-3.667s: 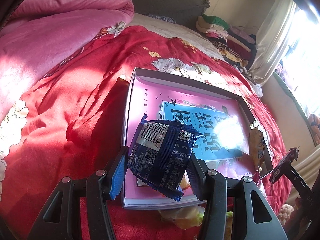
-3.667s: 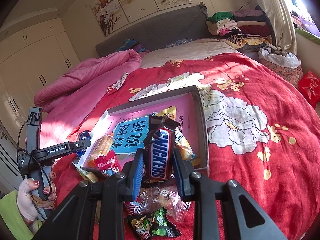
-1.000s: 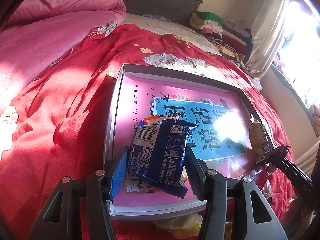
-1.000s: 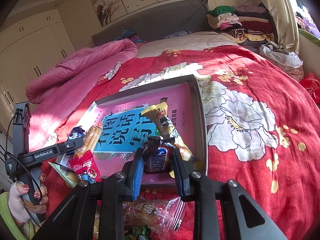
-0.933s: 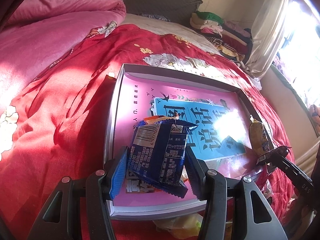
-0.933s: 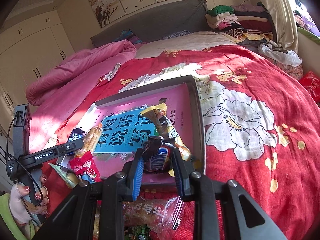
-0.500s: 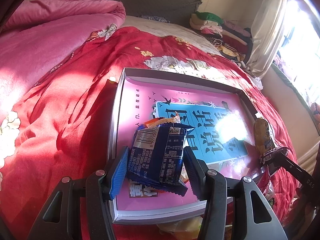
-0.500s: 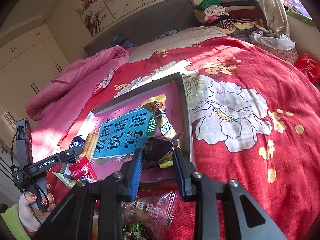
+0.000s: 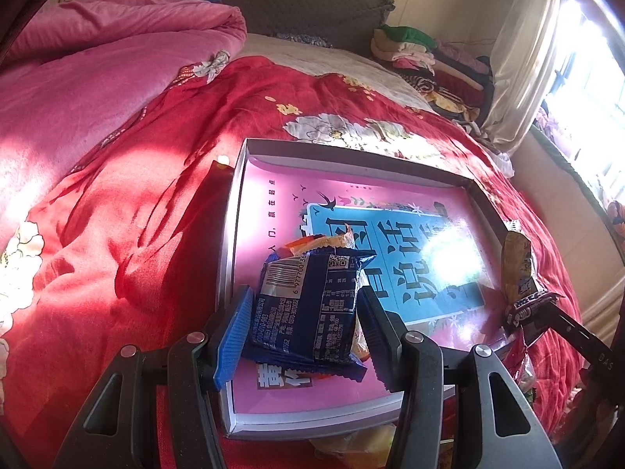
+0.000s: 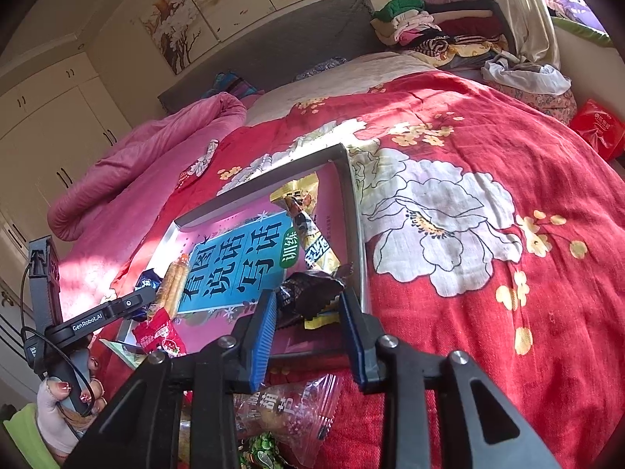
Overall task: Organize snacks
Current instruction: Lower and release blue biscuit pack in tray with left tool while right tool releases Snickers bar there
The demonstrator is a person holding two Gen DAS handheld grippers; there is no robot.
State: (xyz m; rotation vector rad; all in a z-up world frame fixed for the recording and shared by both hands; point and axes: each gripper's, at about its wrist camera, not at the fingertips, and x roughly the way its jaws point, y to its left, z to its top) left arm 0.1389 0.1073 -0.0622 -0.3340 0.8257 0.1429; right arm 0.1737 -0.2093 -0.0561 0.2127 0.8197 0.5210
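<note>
Blue foil is what the left gripper (image 9: 304, 314) holds: a navy packet (image 9: 308, 308) squeezed between both pads, hanging low over the near left corner of the grey tray (image 9: 230, 234), with an orange wrapper (image 9: 324, 240) just behind it; the tray sits on a red bedspread (image 9: 117, 215) and has a pink printed sheet (image 9: 265, 203) as its floor. The right gripper (image 10: 306, 314) stands at the tray's near right corner; its pads look spread, with a dark crumpled bar wrapper (image 10: 312, 291) between them, and whether either pad touches it I cannot tell; a yellow packet (image 10: 308, 234) lies just beyond, inside the tray. More snacks wait outside the near rim: a red packet (image 10: 158, 332) and a clear bag (image 10: 289, 406).

Judging from this, the step in hand is placing, both snacks being over or in the tray; next, the left should lower and let go without dragging the orange wrapper; the right should back out cleanly, then go for the bag.
</note>
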